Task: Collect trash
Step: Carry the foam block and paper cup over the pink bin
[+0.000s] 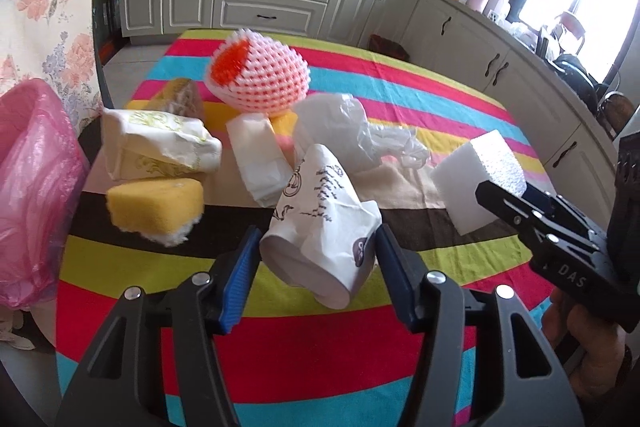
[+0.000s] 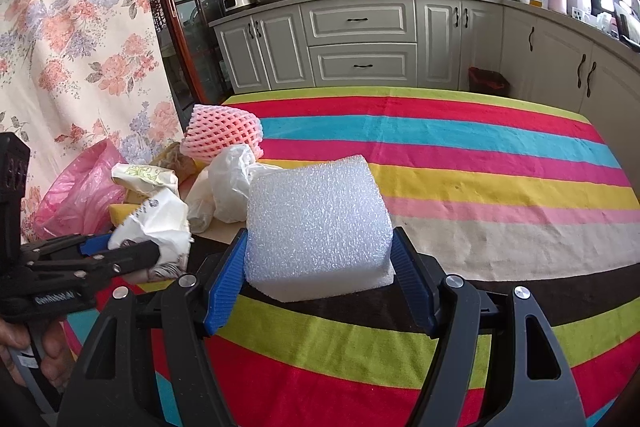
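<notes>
Left tool [image 1: 316, 259]: clamped on crumpled paper cup [image 1: 320, 223], lifted.
Right tool [image 2: 318, 267]: clamped on foam block [image 2: 316, 223].
Worktop [image 2: 500, 163]: far-right stripes free to the edge.

Both handheld tools share one build: the left gripper [image 1: 316, 259] and the right gripper [image 2: 318, 267] have matte black triangular finger frames with cut-out windows, round silver screw heads at the pivots, and ribbed blue pads lining the jaws. White lettering marks each black side body.
</notes>
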`<act>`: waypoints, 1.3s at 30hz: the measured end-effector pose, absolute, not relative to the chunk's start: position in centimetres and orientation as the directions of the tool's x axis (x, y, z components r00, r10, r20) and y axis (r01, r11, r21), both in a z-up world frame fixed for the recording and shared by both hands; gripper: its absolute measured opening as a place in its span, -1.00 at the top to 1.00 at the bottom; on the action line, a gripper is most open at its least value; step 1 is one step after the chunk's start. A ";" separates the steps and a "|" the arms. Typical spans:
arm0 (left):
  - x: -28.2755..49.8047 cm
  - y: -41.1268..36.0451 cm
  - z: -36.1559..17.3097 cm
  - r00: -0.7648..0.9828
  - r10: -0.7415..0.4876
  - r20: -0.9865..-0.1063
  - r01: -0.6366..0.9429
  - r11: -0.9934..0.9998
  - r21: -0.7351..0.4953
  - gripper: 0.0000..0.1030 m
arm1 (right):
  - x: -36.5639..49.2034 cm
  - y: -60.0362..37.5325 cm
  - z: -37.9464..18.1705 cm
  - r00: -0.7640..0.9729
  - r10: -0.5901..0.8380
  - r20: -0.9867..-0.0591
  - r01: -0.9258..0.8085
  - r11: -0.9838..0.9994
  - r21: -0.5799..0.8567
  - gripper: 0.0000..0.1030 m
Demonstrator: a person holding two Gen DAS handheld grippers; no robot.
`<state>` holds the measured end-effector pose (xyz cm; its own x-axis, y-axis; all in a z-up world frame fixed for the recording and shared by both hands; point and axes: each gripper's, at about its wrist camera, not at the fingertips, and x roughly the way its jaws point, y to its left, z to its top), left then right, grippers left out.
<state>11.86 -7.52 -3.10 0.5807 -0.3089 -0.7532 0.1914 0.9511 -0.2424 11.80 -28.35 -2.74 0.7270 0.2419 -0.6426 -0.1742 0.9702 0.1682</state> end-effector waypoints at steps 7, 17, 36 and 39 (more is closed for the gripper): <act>10.6 -4.0 -0.1 0.637 -0.285 -0.716 0.155 0.957 -0.244 -0.08 | 11.4 -26.9 -1.5 0.736 0.252 -0.629 -0.197 0.968 0.157 -0.28; 9.0 1.5 2.7 0.706 -0.240 -0.666 0.080 0.962 -0.263 -0.07 | 11.4 -23.8 0.4 0.740 0.277 -0.613 -0.246 0.960 0.137 -0.28; 6.1 15.8 6.8 0.827 -0.027 -0.561 -0.155 0.949 -0.274 -0.07 | 13.1 -13.2 4.6 0.719 0.386 -0.578 -0.406 0.908 0.102 -0.28; 5.6 18.0 7.4 0.836 0.019 -0.548 -0.194 0.945 -0.263 -0.07 | 13.5 -11.0 5.6 0.713 0.413 -0.566 -0.440 0.893 0.097 -0.28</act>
